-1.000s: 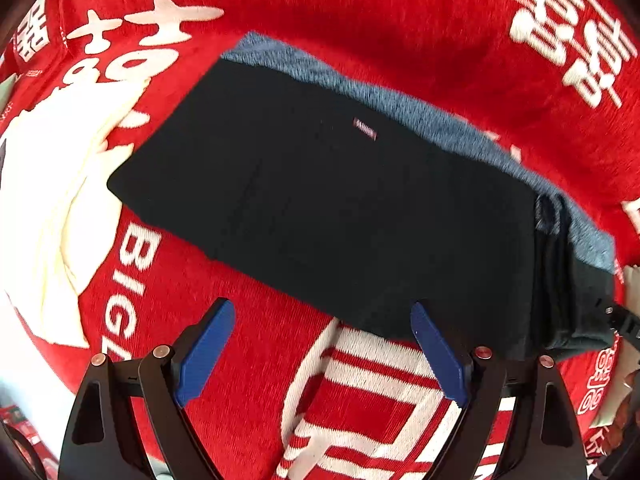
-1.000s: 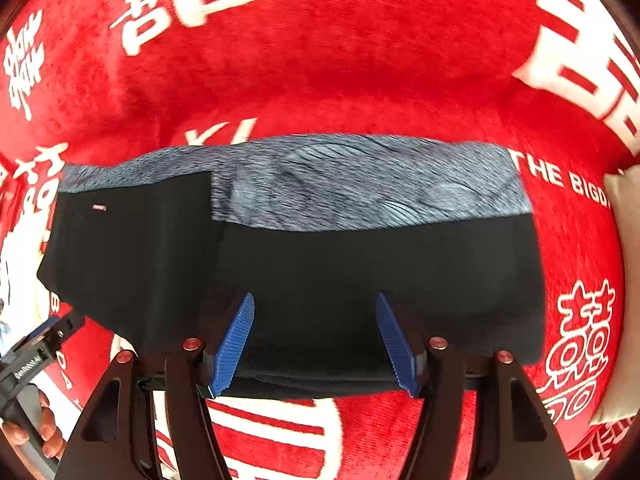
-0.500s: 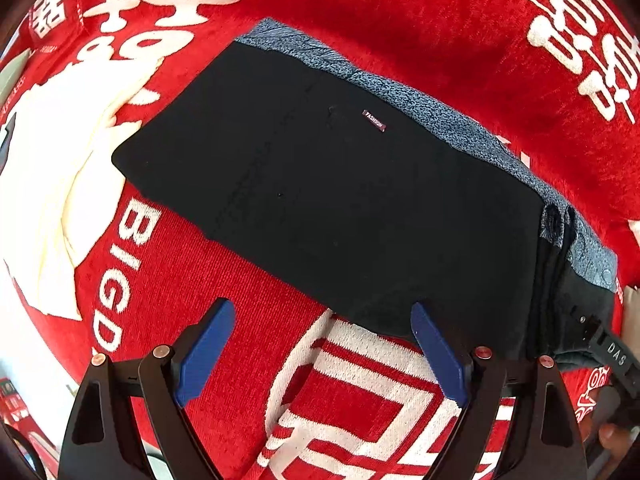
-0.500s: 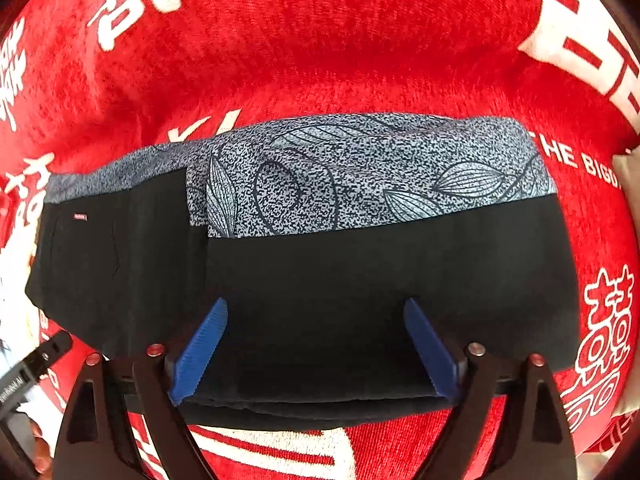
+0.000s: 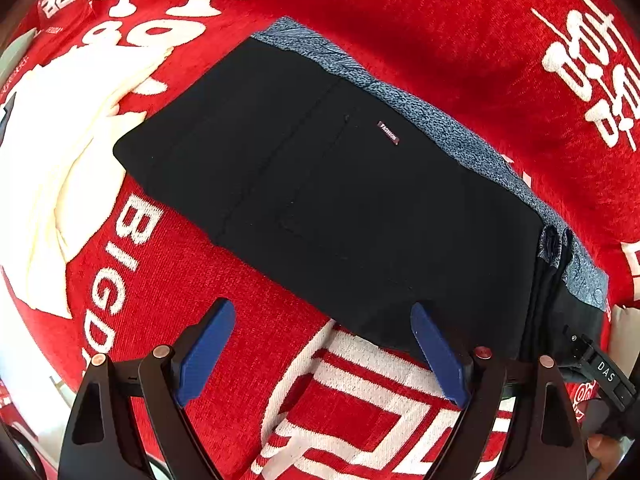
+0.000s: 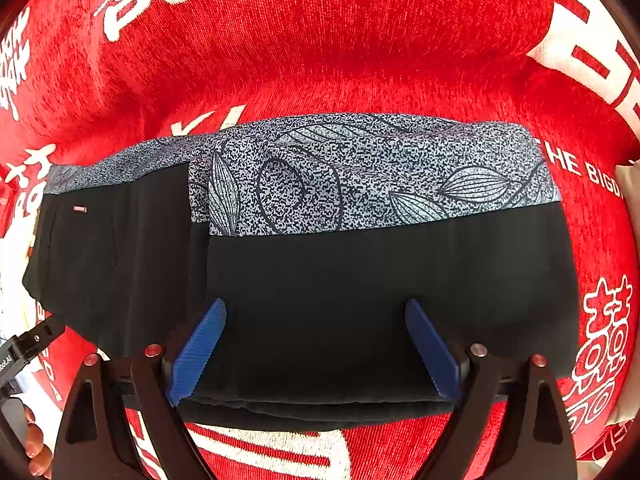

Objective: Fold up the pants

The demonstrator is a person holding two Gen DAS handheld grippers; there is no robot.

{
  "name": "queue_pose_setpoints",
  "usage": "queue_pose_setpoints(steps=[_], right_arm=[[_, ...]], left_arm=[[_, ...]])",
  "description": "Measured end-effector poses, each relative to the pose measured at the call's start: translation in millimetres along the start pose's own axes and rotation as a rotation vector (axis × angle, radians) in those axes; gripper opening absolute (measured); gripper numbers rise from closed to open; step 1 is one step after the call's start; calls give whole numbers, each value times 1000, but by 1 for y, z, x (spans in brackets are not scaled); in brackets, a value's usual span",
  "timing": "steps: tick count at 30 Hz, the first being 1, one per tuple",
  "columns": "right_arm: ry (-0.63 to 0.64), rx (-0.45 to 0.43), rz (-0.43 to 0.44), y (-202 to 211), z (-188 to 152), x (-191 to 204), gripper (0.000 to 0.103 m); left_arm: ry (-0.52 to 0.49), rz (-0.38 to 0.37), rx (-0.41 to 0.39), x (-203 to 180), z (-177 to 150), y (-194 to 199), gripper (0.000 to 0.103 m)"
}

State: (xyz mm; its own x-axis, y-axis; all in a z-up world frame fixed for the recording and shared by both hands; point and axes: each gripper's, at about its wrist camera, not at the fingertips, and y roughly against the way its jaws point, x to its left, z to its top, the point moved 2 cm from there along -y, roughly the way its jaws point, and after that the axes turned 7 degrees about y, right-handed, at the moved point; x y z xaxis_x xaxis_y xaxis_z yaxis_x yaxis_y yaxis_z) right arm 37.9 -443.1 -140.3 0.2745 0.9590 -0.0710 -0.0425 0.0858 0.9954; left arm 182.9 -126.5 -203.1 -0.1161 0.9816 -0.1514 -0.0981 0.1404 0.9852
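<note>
The black pants (image 5: 340, 184) with a grey leaf-patterned side band (image 6: 360, 176) lie folded in layers on the red cloth (image 5: 400, 20). A small red label (image 5: 388, 133) shows on the black fabric. My left gripper (image 5: 320, 354) is open and empty, just in front of the near edge of the pants. My right gripper (image 6: 316, 350) is open and empty, its blue fingers (image 6: 200, 348) over the near part of the folded layer (image 6: 380, 288). The other gripper shows at the left wrist view's right edge (image 5: 600, 368).
The red cloth (image 6: 320, 40) with white lettering covers the whole surface. A white printed patch (image 5: 52, 184) lies left of the pants. A pale object (image 6: 628, 184) sits at the right edge of the right wrist view.
My right gripper opened wider and let go of the pants, and the folded layer settled flat. My left gripper stayed open and drew back slightly.
</note>
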Motion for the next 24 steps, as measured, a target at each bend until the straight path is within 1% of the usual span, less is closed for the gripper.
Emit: queue_pose_setpoints(steps=[3, 6, 10, 13, 17, 19, 22, 24], right_arm=[[0, 0, -5, 2, -2, 0, 93], [2, 3, -11, -2, 1, 3, 93], [10, 3, -20, -2, 0, 5, 94], [18, -2, -22, -3, 0, 6, 94], [24, -2, -24, -6, 2, 7, 94], [28, -1, -28, -6, 2, 8, 95], [32, 1, -33, -8, 4, 9, 95], [34, 0, -37, -9, 4, 10, 95]], left_arm=[[20, -28, -12, 10, 2, 2, 90], [79, -72, -24, 29, 7, 3, 90], [169, -149, -24, 60, 11, -3, 90], [204, -192, -38, 76, 16, -6, 90], [252, -297, -62, 93, 30, -9, 90], [257, -364, -70, 98, 38, -10, 90], [266, -445, -74, 104, 44, -12, 90], [265, -480, -80, 105, 47, -13, 91]])
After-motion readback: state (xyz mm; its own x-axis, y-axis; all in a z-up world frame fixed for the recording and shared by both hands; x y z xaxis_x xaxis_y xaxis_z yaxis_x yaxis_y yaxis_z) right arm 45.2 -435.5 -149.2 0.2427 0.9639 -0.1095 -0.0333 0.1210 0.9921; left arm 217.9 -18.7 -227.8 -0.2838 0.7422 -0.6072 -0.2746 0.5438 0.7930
